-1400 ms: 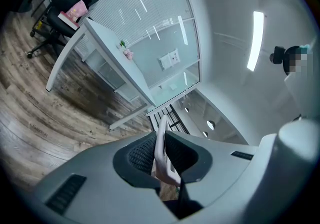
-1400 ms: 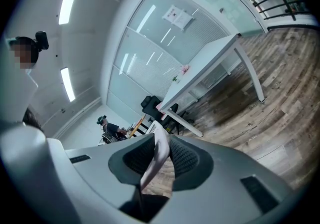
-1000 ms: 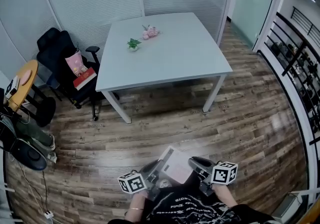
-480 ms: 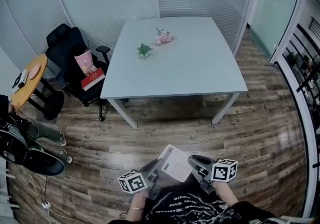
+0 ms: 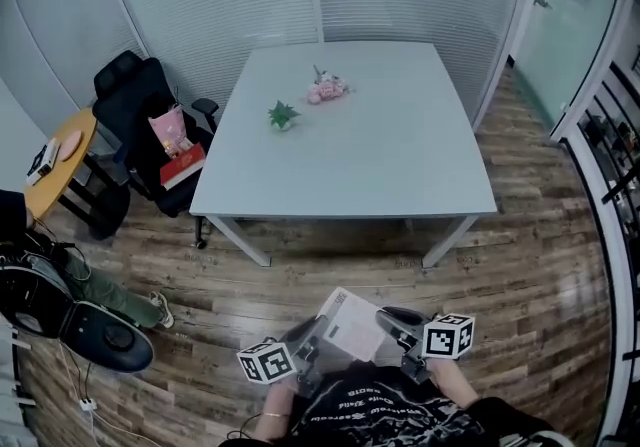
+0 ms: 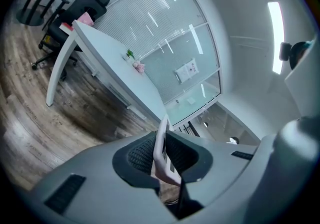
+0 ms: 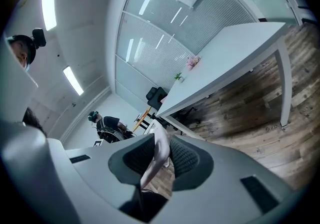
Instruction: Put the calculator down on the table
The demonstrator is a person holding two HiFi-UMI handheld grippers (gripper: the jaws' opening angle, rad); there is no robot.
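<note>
Left gripper: my jaws are clamped on the left edge of the flat pale grey rectangular calculator.
Right gripper: my jaws are clamped on its right edge.
Calculator: in the air before my chest, at 6 o'clock in the head view, above the wooden floor.
White rectangular table: at 12 o'clock from the calculator, well apart.

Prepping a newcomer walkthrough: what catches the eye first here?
The white calculator, held by both the left gripper and the right gripper, low in the head view. Ahead stands a large pale table, bearing a small green plant and pink flowers toward its far left. A black office chair sits left of it.
</note>
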